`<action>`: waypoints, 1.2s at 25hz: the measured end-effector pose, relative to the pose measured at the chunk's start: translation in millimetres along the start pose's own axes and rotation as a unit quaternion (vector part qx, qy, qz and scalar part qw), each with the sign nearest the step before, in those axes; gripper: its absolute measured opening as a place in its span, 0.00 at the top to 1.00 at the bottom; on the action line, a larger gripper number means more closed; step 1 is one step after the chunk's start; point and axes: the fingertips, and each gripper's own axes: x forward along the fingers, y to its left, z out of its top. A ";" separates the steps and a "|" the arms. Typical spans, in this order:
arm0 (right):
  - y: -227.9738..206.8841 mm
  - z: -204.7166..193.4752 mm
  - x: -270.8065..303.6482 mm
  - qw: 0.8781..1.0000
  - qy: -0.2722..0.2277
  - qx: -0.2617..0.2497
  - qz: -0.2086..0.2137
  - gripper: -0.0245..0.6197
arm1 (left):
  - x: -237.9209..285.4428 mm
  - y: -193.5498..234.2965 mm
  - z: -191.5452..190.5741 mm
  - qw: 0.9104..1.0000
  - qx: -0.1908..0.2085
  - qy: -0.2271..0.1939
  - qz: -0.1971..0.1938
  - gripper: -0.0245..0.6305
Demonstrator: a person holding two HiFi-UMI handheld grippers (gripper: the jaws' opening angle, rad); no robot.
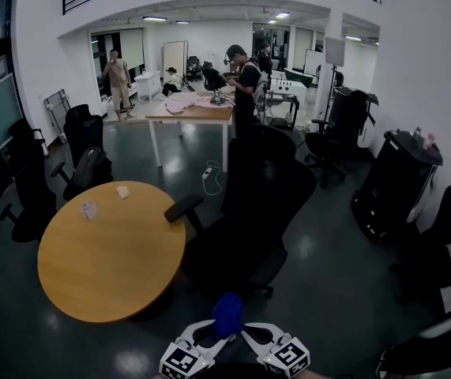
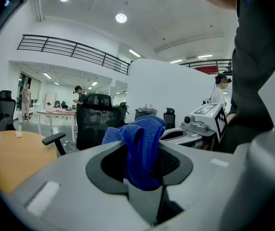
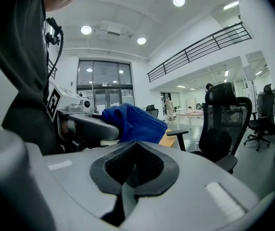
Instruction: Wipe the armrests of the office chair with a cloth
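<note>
A black office chair [image 1: 266, 200] stands in front of me, and its left armrest [image 1: 183, 206] juts toward the round table. Low in the head view my left gripper [image 1: 220, 332] is shut on a bunched blue cloth [image 1: 227, 313]. In the left gripper view the cloth [image 2: 139, 146] hangs pinched between the jaws of the left gripper [image 2: 142, 170], with the chair [image 2: 96, 115] and armrest [image 2: 54, 138] well beyond. My right gripper [image 1: 250, 334] is close beside the left one. Its own view shows the right gripper [image 3: 133, 171] with jaws together on nothing, the cloth [image 3: 133, 124] just left of it, and the chair [image 3: 224, 124] beyond.
A round wooden table [image 1: 107, 267] with small items on it fills the left. Other black chairs [image 1: 29, 192] stand along the left wall and at the right [image 1: 438, 243]. A black cabinet [image 1: 397, 184] is at the right. People stand by a far desk [image 1: 192, 114]. A cable [image 1: 212, 178] lies on the floor.
</note>
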 end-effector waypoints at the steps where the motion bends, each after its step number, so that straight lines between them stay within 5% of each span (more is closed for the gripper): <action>1: 0.0 0.0 0.2 1.000 0.000 0.001 -0.001 0.96 | 0.1 0.1 -0.3 1.000 -0.001 0.001 -0.001 0.73; 30: -0.5 -2.6 -6.3 1.000 0.002 0.006 -0.014 0.96 | -1.2 -5.9 -2.2 1.000 -0.001 0.001 -0.008 0.73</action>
